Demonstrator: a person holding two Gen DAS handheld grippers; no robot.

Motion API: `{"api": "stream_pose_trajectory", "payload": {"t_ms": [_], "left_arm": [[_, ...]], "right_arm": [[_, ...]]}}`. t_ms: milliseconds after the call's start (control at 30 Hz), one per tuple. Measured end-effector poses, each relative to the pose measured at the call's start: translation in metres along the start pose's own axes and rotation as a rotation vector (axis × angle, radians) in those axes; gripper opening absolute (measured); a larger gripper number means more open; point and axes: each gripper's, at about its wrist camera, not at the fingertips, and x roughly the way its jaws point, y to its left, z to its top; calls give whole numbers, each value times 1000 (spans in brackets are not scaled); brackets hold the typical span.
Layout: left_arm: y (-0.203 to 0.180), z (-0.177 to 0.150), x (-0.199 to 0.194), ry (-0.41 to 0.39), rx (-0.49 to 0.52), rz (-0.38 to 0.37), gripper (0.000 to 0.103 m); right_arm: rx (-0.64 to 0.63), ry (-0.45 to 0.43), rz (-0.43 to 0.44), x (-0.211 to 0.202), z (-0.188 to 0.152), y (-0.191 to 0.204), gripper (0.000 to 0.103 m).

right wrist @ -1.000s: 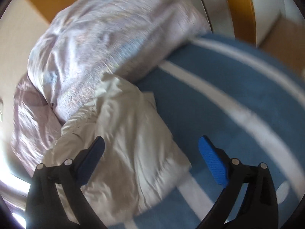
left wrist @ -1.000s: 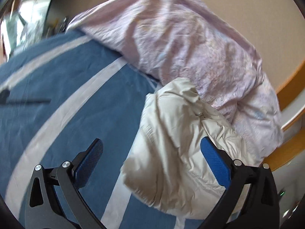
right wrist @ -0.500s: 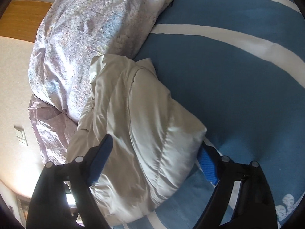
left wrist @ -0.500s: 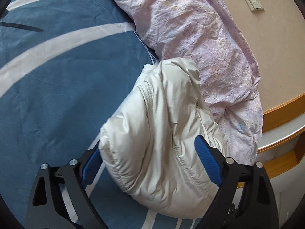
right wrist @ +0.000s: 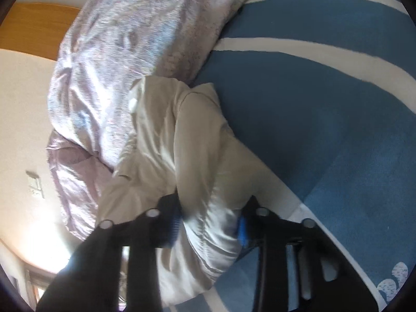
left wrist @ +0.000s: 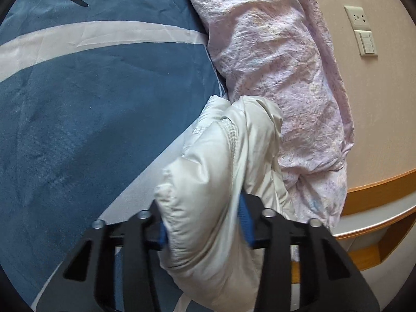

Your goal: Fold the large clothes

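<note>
At lower centre of the frame, the right hand-held gripper [right wrist: 208, 223] has just been closing and is pinching a fold of the cream padded jacket [right wrist: 187, 150]. The jacket is lying on the blue-and-white bed cover [right wrist: 325, 119], touching a crumpled lilac duvet [right wrist: 124, 52] at upper left.

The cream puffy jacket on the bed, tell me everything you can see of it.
The cream puffy jacket looks like shiny quilted padding with stitched seams, bunched in a loose heap. It lies on the blue white-striped bedcover, against the crumpled pink duvet. The left gripper and right gripper have just closed, each pinching a fold.
</note>
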Motion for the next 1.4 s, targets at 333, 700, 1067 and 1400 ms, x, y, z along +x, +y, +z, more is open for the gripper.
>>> {"api": "stream_pose_trajectory", "payload": {"t_ms": [333,700,1067,1400], "left_arm": [[-27,8,-45,-20,94,-100,19],[6,1,-123,-20,101,-96,19],[38,-7,-156,-26,89,-71,19],[46,-13,-149,-53,157,2,63]], "right_arm": [[-137,-17,76,-40,-16,39,23],[-223,68,92,-80,-65,30,23],[-298,96,34,-99,-95,18,25],[-562,-242,-274,-133,-111,56,64]]}}
